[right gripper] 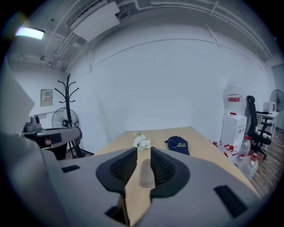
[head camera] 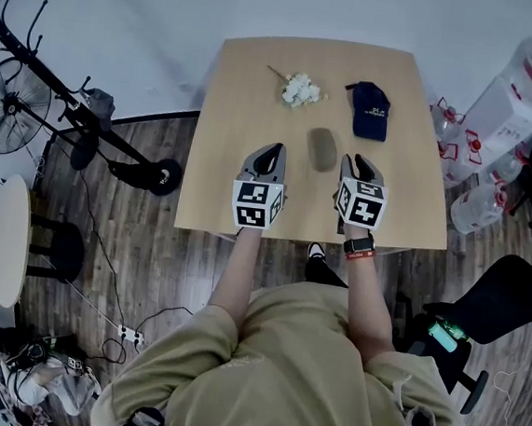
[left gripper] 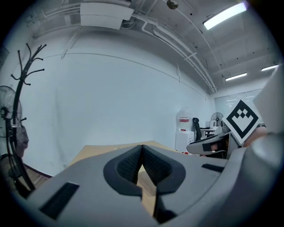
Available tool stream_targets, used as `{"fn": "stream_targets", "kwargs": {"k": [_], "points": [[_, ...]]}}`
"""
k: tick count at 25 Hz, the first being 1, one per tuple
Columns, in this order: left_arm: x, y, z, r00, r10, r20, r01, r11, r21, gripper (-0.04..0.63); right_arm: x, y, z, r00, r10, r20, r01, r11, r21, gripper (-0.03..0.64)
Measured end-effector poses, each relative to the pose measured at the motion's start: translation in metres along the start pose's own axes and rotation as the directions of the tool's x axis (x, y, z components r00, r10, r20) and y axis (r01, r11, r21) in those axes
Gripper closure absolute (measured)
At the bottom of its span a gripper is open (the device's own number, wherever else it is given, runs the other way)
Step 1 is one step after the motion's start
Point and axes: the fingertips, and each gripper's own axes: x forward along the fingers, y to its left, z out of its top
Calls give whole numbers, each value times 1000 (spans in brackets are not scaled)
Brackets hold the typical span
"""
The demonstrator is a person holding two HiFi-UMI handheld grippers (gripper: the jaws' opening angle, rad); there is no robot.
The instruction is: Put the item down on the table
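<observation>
A grey-brown oblong case (head camera: pixel 323 149) lies flat on the wooden table (head camera: pixel 227 185), between my two grippers and touching neither. My left gripper (head camera: pixel 272 149) hovers just left of it, and in the left gripper view its jaws (left gripper: pixel 142 149) meet at the tips with nothing in them. My right gripper (head camera: pixel 358 159) sits just right of the case. In the right gripper view its jaws (right gripper: pixel 143 150) stand a narrow gap apart and empty, and the case (right gripper: pixel 145 173) shows on the table through that gap.
Farther back on the table lie a bunch of white flowers (head camera: pixel 301 90) and a navy cap (head camera: pixel 370 109). A coat rack (head camera: pixel 70 109) and fan (head camera: pixel 10 106) stand left of the table, large water bottles (head camera: pixel 500 118) right, and a black chair (head camera: pixel 511 297) near right.
</observation>
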Motion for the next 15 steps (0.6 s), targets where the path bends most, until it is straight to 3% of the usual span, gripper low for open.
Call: {"fn": "stream_targets", "kwargs": {"k": [15], "points": [[3,12,26,998,15,56,-16,1000,8,572,-7,13,46,987,1,160,9,998,-61,563]]}}
